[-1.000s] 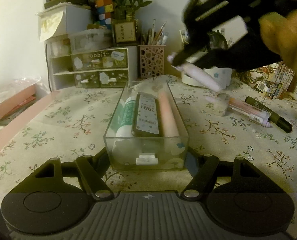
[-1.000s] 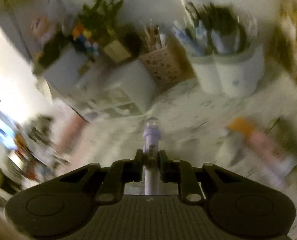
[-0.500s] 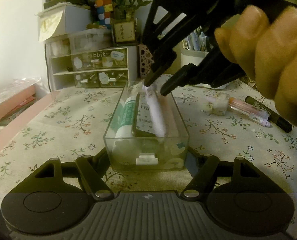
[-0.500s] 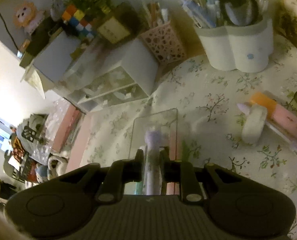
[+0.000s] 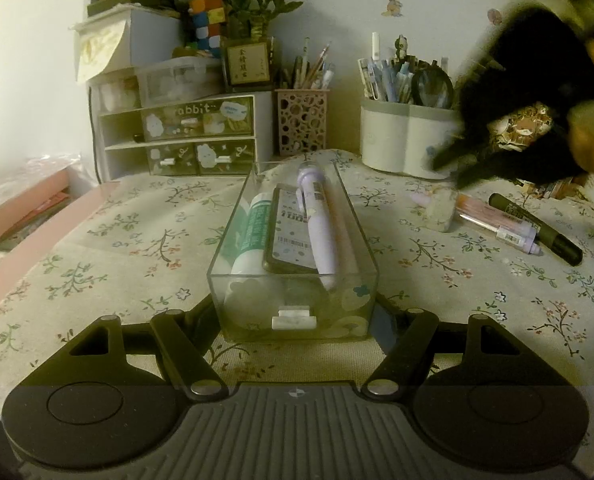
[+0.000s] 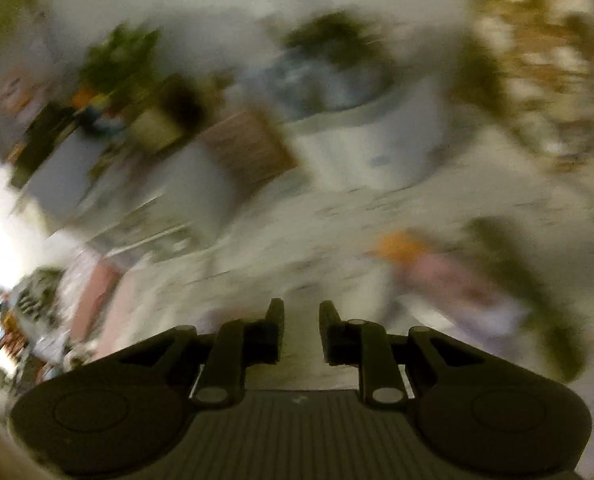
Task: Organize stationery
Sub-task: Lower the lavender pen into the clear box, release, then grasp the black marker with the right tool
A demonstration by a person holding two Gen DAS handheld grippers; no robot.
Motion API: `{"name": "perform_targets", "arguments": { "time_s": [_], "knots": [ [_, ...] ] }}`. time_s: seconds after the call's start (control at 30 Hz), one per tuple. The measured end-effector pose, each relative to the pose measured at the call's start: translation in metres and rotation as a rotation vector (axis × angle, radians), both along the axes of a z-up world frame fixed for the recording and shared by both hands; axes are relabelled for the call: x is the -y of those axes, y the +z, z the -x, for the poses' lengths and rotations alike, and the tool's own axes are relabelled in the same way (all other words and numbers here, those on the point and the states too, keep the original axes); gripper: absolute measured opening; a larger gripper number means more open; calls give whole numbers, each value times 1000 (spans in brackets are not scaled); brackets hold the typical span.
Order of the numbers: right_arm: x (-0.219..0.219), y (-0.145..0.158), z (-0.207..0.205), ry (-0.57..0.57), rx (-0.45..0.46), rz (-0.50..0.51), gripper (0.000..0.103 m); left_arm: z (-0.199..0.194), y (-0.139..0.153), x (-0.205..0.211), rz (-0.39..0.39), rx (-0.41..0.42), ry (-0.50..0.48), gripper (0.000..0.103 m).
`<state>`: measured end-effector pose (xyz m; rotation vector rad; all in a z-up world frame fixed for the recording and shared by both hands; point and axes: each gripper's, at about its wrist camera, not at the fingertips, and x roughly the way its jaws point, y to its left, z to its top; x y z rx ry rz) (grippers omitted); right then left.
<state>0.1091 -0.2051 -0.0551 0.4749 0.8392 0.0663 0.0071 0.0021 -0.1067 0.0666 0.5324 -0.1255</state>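
Note:
A clear plastic box (image 5: pixel 361 236) stands on the flowered tablecloth, held between my left gripper's (image 5: pixel 295 316) fingers at its near end. In it lie a lilac pen (image 5: pixel 322 224), a green-and-white tube (image 5: pixel 251 236), a dark labelled case (image 5: pixel 289 232) and a pink item. My right gripper (image 6: pixel 301 330) is open and empty; it shows blurred at the right of the left wrist view (image 5: pixel 509 120), above the loose pens. On the cloth to the right lie a dark marker (image 5: pixel 537 228), a pink pen (image 5: pixel 493 216) and a small tape roll (image 5: pixel 441 208).
At the back stand a white drawer unit (image 5: pixel 177 136), a pink lattice pen cup (image 5: pixel 302 122) and a white double pen holder (image 5: pixel 405 140). A potted plant (image 5: pixel 253 12) sits on the drawers. A pink box (image 5: pixel 25 208) lies off the table's left edge.
My right gripper let go of the lilac pen, which now lies in the clear box. It opened and pulled away up and to the right. The left gripper stayed put.

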Motion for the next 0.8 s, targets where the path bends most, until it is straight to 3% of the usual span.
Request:
{"name": "perform_targets", "arguments": {
  "time_s": [0.17, 0.3, 0.67, 0.8],
  "knots": [
    [56, -5, 13, -128, 2, 40, 32, 1, 0, 0, -1, 2, -1, 73],
    [70, -8, 21, -157, 7, 99, 32, 1, 0, 0, 0, 3, -1, 73],
    [25, -4, 22, 62, 95, 295, 32, 1, 0, 1, -3, -2, 2, 73],
    [18, -3, 19, 86, 96, 313, 32, 1, 0, 1, -2, -1, 2, 73]
  ]
}}
